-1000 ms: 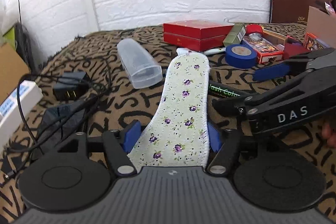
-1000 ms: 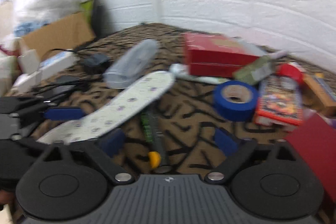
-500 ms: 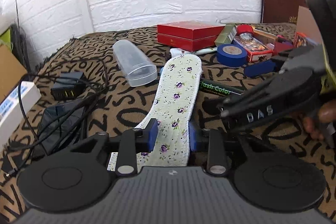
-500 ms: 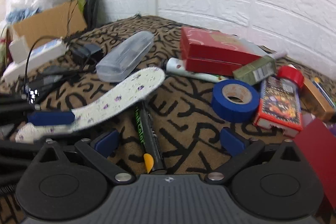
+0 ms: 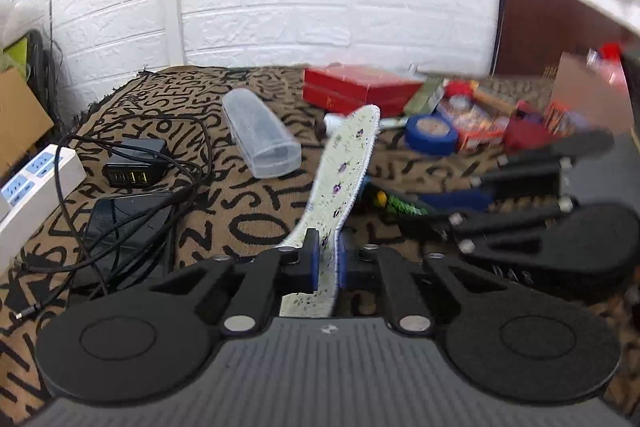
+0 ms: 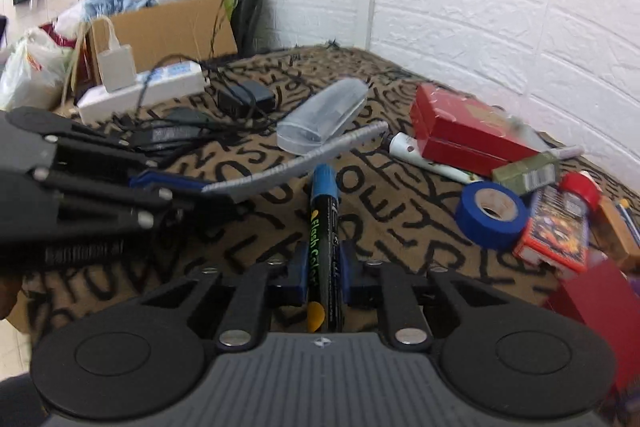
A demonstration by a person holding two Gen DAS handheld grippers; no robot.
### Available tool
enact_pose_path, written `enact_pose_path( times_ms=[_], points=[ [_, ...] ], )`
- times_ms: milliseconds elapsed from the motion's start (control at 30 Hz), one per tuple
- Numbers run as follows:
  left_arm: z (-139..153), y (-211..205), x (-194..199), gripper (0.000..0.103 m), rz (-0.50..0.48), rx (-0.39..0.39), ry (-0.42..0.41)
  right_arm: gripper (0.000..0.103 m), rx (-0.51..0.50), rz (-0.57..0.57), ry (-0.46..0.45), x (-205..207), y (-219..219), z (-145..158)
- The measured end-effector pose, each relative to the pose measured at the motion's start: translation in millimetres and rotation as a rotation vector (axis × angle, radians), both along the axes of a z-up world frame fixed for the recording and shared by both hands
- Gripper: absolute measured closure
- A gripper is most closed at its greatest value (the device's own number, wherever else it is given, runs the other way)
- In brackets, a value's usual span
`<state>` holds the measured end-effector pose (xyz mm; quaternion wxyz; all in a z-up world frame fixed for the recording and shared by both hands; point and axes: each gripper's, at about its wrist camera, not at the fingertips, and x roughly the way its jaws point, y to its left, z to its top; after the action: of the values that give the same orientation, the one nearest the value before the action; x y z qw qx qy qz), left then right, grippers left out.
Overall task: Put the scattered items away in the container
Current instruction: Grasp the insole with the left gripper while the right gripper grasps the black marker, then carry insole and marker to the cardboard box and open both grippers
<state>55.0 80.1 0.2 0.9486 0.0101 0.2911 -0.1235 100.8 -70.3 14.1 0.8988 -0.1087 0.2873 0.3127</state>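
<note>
My left gripper [image 5: 326, 259] is shut on the heel of a white floral insole [image 5: 348, 163], which is tilted on edge and lifted off the patterned cloth. In the right wrist view the insole [image 6: 296, 163] shows edge-on, held by the left gripper [image 6: 192, 187]. My right gripper [image 6: 323, 267] is shut on a black marker [image 6: 323, 227] with a blue cap and green lettering. The right gripper [image 5: 472, 199] shows at the right of the left wrist view. A cardboard box [image 5: 588, 99] stands at the far right.
On the cloth lie a clear plastic case [image 5: 260, 133], red box [image 6: 468, 135], blue tape roll [image 6: 490, 215], white tube [image 6: 424, 159], card pack [image 6: 554, 227], green box [image 6: 524, 173]. Charger and cables [image 5: 136, 171], power strip [image 5: 32, 187] at left. White brick wall behind.
My left gripper closed on the insole and lifted it, turning it on edge. My right gripper closed on the marker and raised it.
</note>
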Motion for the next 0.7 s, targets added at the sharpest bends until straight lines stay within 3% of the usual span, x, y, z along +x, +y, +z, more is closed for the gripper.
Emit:
enact_pose_path(
  times_ms=[367,533,700],
  points=[
    [27,-8,-14,0.097,-0.032,-0.07,-0.04,0.089,0.153,-0.128,-0.024,-29,-37,24],
    [54,-42,-20,0.097,-0.131,-0.07,-0.115,0.089,0.202,-0.191,-0.089,-43,-59,47],
    [78,-92,-23,0.097,-0.262,-0.109,-0.174,0.089,0.223,-0.32,-0.174,-63,-111,74]
  ],
)
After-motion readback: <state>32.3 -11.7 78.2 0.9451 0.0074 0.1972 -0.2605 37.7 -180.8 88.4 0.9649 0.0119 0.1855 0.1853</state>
